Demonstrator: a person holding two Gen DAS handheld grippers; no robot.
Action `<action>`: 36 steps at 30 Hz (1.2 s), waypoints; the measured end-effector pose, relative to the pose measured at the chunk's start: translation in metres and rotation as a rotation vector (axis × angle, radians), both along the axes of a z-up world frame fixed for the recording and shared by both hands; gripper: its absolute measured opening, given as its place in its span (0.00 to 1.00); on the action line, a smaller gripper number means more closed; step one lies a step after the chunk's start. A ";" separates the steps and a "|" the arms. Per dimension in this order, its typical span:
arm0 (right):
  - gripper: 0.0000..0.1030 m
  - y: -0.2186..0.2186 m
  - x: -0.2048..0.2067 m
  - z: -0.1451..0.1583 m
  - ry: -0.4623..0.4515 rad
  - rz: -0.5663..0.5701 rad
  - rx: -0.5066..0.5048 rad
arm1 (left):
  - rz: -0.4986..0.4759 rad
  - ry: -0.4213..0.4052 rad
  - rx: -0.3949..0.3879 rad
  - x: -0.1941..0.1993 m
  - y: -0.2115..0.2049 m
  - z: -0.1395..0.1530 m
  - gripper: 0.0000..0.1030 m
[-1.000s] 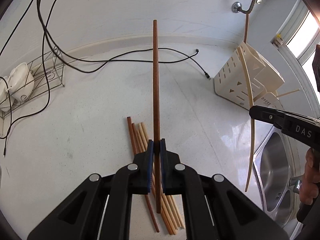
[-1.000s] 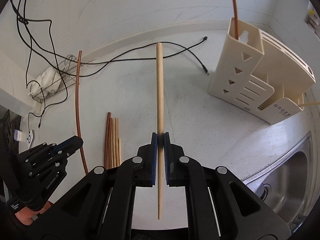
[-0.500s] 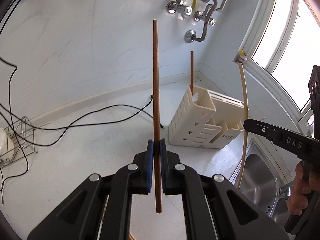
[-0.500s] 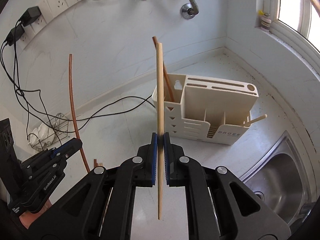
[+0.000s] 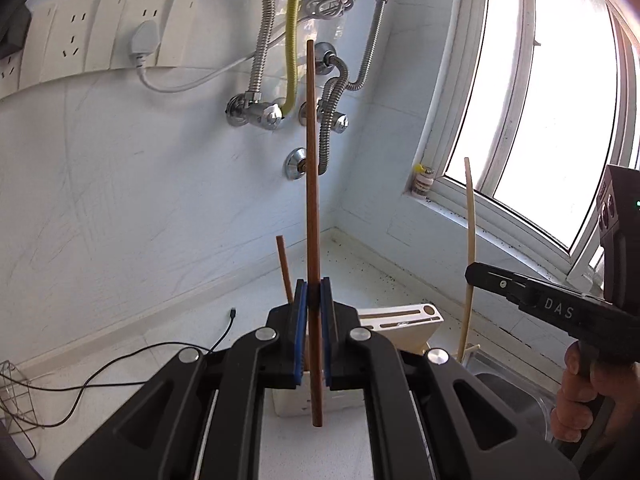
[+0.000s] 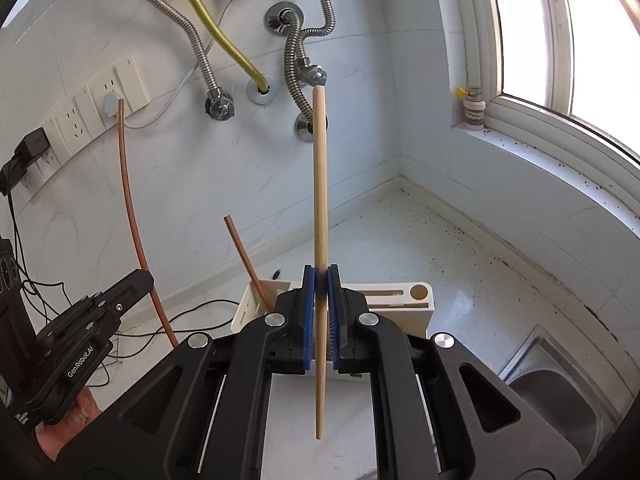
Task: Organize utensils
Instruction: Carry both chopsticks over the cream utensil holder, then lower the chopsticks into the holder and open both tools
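The brown chopstick (image 5: pixel 312 184) stands upright between the blue pads of the left gripper (image 5: pixel 313 312), which is clamped tight on it about a third of the way up; its lower end hangs free below the jaws. The pale chopstick (image 6: pixel 321 216) is pinched the same way in the right gripper (image 6: pixel 321 304), jaws narrow on its lower part, thin tip pointing down.

Both sticks hang above the cream holder (image 6: pixel 416 300), which sits on the counter (image 6: pixel 460 280) just behind the grippers. Another brown chopstick (image 6: pixel 244 256) already leans in the holder's left compartment. In the left view the pale stick shows at the right beside a hand (image 5: pixel 580 396) on the right gripper's handle.

The counter is white and speckled, with a black cable (image 5: pixel 120 364) lying across it and a steel sink (image 6: pixel 568 384) at the right. Behind are a white wall with sockets (image 5: pixel 76 40), metal hoses (image 6: pixel 296 60), a yellow hose (image 5: pixel 294 40), and a window (image 5: pixel 552 100) with a small jar (image 6: pixel 474 112) on its sill.
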State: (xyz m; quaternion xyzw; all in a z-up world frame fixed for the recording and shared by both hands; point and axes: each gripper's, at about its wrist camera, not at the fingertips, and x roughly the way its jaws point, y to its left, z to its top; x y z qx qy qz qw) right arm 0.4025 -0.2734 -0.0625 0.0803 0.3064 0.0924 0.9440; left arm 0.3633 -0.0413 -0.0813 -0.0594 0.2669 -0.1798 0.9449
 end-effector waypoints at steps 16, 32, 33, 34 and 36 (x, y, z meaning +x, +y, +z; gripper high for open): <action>0.06 -0.035 0.033 -0.023 -0.096 -0.121 -0.003 | -0.040 -0.064 -0.133 0.054 -0.012 -0.024 0.06; 0.06 -0.040 0.033 -0.044 -0.183 -0.168 -0.001 | -0.035 -0.060 -0.088 0.046 -0.022 -0.066 0.06; 0.06 -0.041 0.032 -0.044 -0.190 -0.168 0.001 | -0.037 -0.060 -0.084 0.045 -0.022 -0.066 0.08; 0.06 -0.041 0.031 -0.045 -0.197 -0.167 0.001 | -0.036 -0.063 -0.087 0.044 -0.022 -0.066 0.17; 0.06 -0.041 0.032 -0.048 -0.199 -0.161 -0.003 | -0.020 -0.085 -0.099 0.042 -0.019 -0.065 0.38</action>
